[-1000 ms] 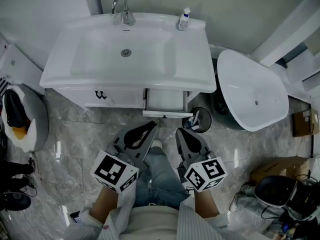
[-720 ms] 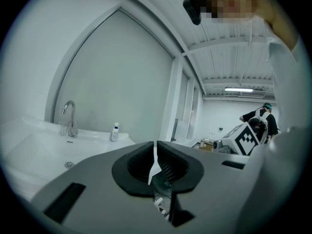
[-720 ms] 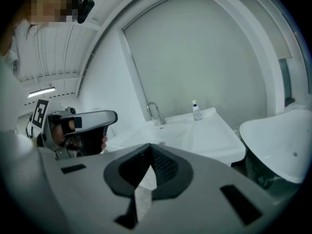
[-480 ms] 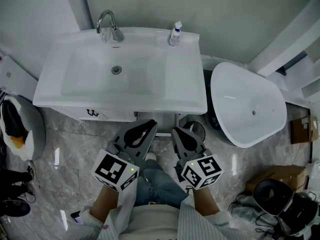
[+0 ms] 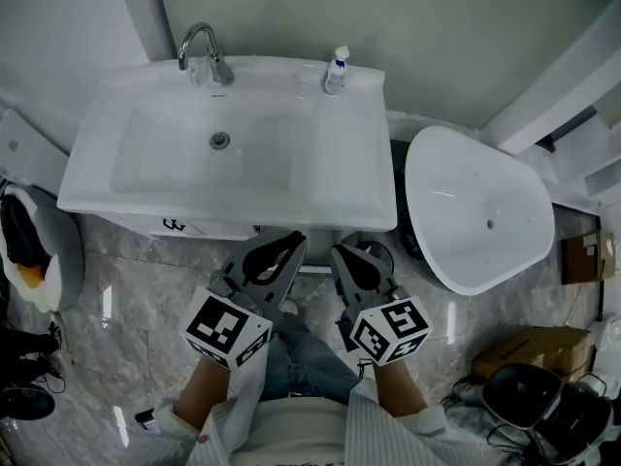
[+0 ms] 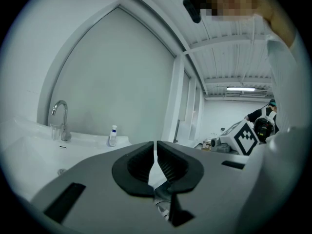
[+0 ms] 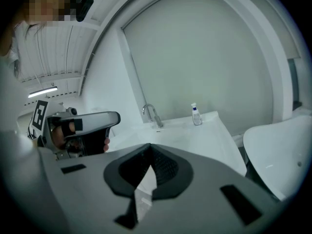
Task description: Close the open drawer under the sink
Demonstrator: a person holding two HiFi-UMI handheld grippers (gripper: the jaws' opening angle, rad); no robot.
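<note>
1. The left hand-held gripper [image 5: 288, 244] is staying clenched, its jaws are meeting at the tips, and it is grasping nothing.
2. The right hand-held gripper [image 5: 342, 253] is likewise clenched and is holding nothing.
3. Both are pointing at the front edge of the sink [image 5: 354, 187], side by side and just apart.
4. The drawer [image 5: 315, 269] is showing only as a thin pale strip under that front edge, between the two tips.
5. A faucet [image 5: 198, 49] and a bottle [image 5: 335, 70] are standing along the sink's back edge.
</note>
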